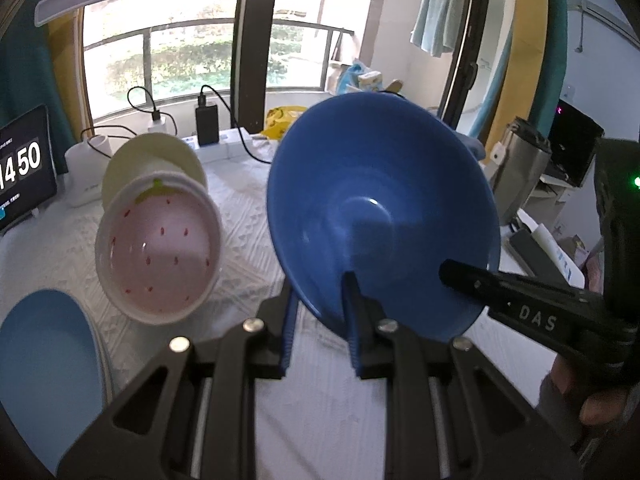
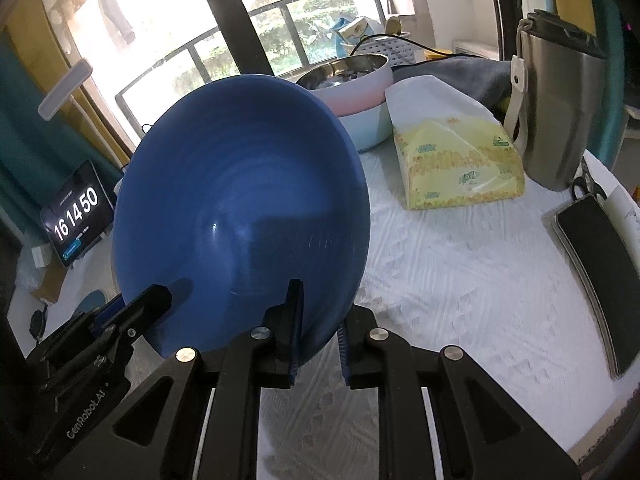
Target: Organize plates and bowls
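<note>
The big blue bowl (image 1: 380, 208) is empty and hangs tilted above the surface (image 1: 248, 248), its hollow facing both cameras. Left of the left fingers (image 1: 289, 320), a pink bowl with a strawberry print (image 1: 160, 248) leans on its side, also empty, with a white bowl (image 1: 152, 164) nested behind it. A pale blue plate (image 1: 44, 368) lies flat at the near left, bare. In the right wrist view, beyond the blue bowl and ahead of the right fingers (image 2: 296, 320), sits a pastel bowl with a metal liner (image 2: 352, 92); something dark lies inside, too dim to tell what. A pack of tissues (image 2: 452, 148) rests to the right of it, with a steel tumbler (image 2: 560, 100) further right.

The left fingers stand narrowly apart and pinch the near rim of the blue bowl: one pad is inside the hollow, the other behind the wall. The right fingers do the same at another stretch of the rim, one pad pressed on the inner face, the other outside; their gap is widening slightly, yet the rim remains between the pads.

The bowl thus sits straight ahead of both pairs, rising up and away from the tips, clear of the surface. From the left wrist view, the right gripper (image 1: 460, 276) reaches into the bowl from the right side; from the right wrist view, the left gripper (image 2: 152, 300) comes in at the lower left edge.
</note>
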Tool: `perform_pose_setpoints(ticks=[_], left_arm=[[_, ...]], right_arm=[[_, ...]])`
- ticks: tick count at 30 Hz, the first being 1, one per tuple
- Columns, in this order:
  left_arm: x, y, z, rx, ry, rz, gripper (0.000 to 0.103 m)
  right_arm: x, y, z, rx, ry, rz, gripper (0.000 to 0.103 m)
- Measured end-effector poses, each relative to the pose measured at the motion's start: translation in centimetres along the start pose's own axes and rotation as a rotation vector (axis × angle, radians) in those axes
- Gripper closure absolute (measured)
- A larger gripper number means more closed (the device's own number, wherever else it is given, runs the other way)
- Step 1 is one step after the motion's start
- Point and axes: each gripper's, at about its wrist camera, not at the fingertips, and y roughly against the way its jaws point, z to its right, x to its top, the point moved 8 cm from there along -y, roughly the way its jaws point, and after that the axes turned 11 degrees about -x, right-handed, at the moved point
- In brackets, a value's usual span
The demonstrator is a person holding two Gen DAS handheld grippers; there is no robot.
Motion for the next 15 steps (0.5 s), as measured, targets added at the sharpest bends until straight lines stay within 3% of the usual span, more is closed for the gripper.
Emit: perform_pose_setpoints(ticks=[15], left_arm=[[-2.3, 3.1, -0.5, -0.027, 0.013, -0.016, 0.081]], right_arm=[[-3.2, 1.4, -1.9, 0.003, 0.043, -0.063, 0.082]])
